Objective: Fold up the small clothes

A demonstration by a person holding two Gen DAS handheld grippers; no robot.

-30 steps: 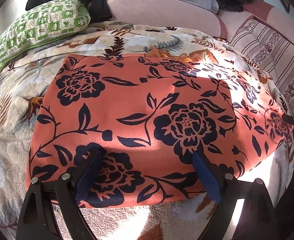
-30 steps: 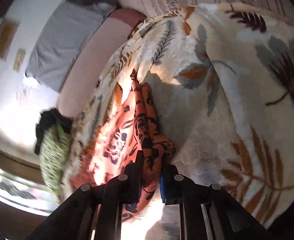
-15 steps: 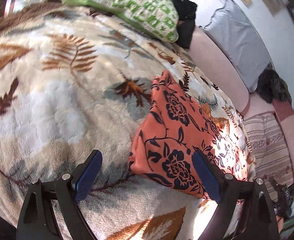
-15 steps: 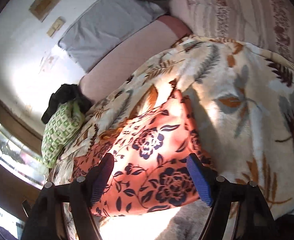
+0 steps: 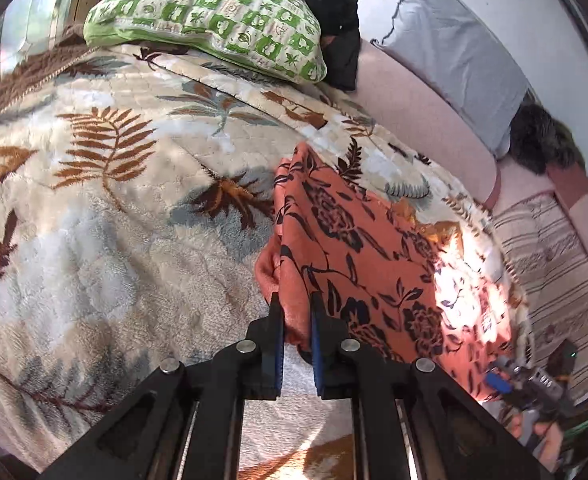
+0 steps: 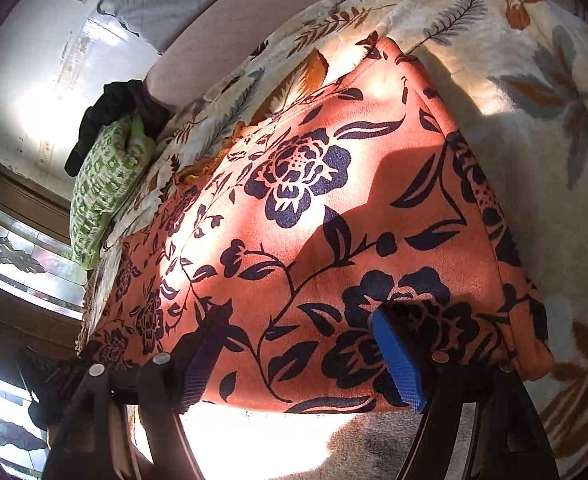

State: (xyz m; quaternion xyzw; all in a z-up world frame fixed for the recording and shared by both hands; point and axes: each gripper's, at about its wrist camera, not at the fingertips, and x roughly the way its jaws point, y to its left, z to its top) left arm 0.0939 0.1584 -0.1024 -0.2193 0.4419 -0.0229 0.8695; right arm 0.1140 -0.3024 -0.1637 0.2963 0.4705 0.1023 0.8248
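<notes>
Our left gripper has just closed, fingers pinching the orange floral garment; our right gripper has opened wide, fingers empty.

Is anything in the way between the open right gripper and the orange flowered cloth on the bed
Nothing visible. The right gripper hangs open directly over the orange flowered cloth, with only air between them.
</notes>
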